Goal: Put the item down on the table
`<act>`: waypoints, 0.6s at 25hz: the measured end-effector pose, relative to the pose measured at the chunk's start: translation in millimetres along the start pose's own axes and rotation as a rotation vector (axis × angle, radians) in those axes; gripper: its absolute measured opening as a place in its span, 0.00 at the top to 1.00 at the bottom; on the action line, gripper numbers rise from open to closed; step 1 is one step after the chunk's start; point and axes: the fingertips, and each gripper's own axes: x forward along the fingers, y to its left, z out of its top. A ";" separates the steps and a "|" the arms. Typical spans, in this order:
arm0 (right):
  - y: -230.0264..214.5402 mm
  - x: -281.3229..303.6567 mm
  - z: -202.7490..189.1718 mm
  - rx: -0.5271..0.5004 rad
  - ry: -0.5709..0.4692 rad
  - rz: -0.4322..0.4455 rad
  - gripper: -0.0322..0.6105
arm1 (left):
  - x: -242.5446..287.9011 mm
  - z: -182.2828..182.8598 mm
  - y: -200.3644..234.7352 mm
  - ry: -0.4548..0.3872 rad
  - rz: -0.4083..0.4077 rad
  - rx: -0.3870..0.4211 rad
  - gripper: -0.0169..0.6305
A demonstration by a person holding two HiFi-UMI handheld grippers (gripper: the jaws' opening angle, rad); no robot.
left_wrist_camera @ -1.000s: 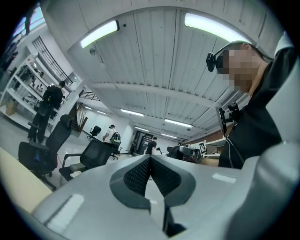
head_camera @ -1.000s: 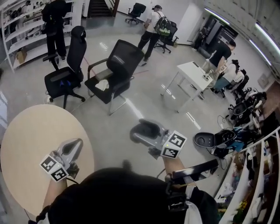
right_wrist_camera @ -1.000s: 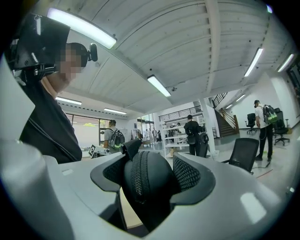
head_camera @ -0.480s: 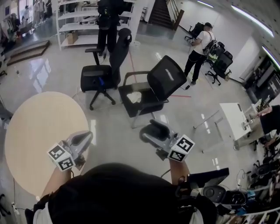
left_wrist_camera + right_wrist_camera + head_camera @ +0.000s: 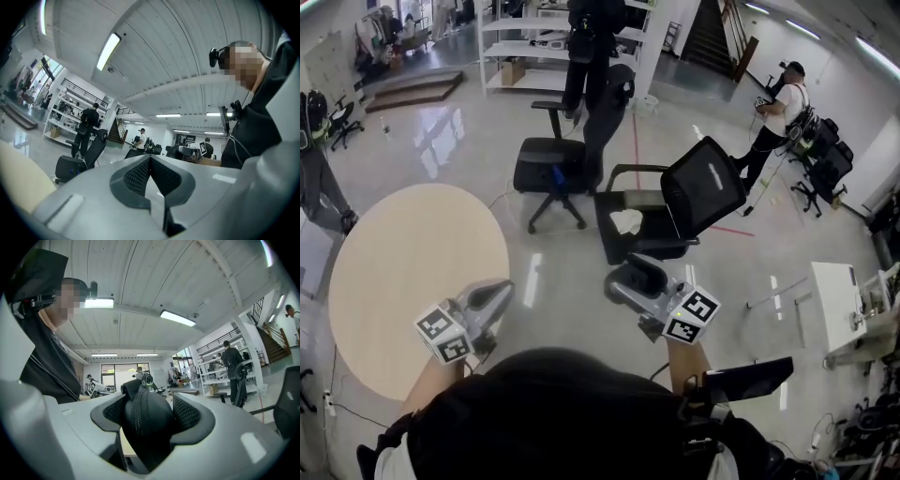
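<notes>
Round table [image 5: 403, 272] stood at the left, pale top. On the floor beyond its right edge stood a black armchair [image 5: 675, 211] and a black swivel chair [image 5: 562, 164]. The right gripper [image 5: 623, 279] was off the table, above the floor between the table's right edge and the armchair. Its jaws pinched a black zipped case [image 5: 145, 427], zip running up its middle. The left gripper [image 5: 502, 291] hung at the table's near right edge. Its jaws were pressed together with nothing between them.
</notes>
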 end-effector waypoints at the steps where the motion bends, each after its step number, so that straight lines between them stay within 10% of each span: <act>1: -0.7 9.7 2.8 -0.001 0.002 0.011 0.48 | -2.9 4.7 4.7 -0.008 0.007 0.004 0.98; 15: -38.9 85.1 15.9 0.018 0.012 0.008 0.48 | -19.9 27.8 97.5 -0.025 0.060 -0.023 0.98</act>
